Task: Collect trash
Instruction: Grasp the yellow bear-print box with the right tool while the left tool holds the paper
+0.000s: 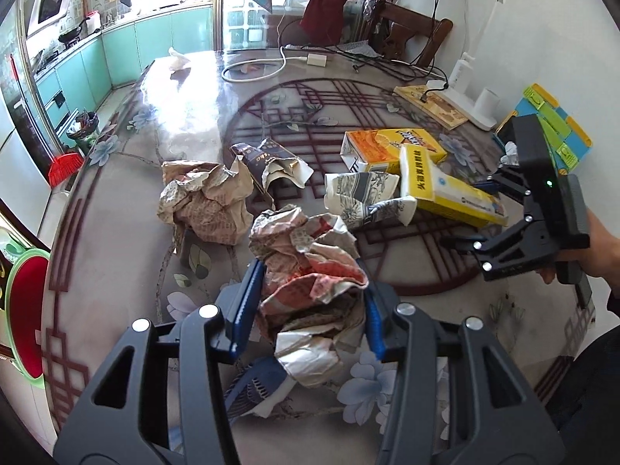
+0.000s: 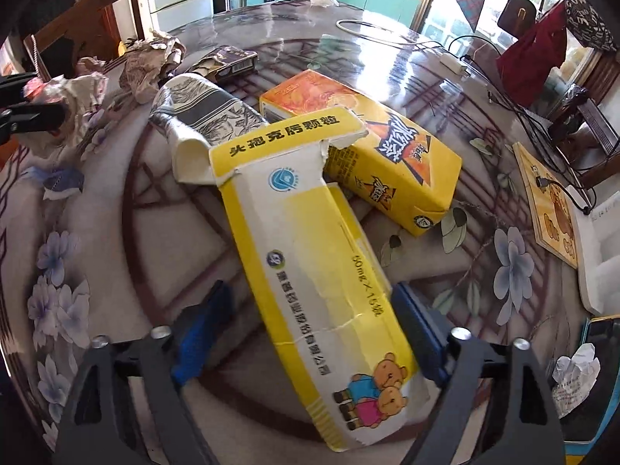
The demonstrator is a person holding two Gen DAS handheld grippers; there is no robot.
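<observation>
My left gripper is shut on a crumpled ball of printed paper near the table's front. A second crumpled paper wad lies beyond it to the left. My right gripper stands open around the near end of a yellow-and-white medicine box; its right finger looks to touch the box, the left is apart. That box leans on an orange box and a grey-patterned torn carton. A dark torn carton lies further back. The right gripper also shows in the left wrist view.
The round glass-topped table has a floral pattern. A white cable and charger, black wires, a wooden picture board, white foam and a small paper scrap lie toward the far and right sides. Chairs stand behind.
</observation>
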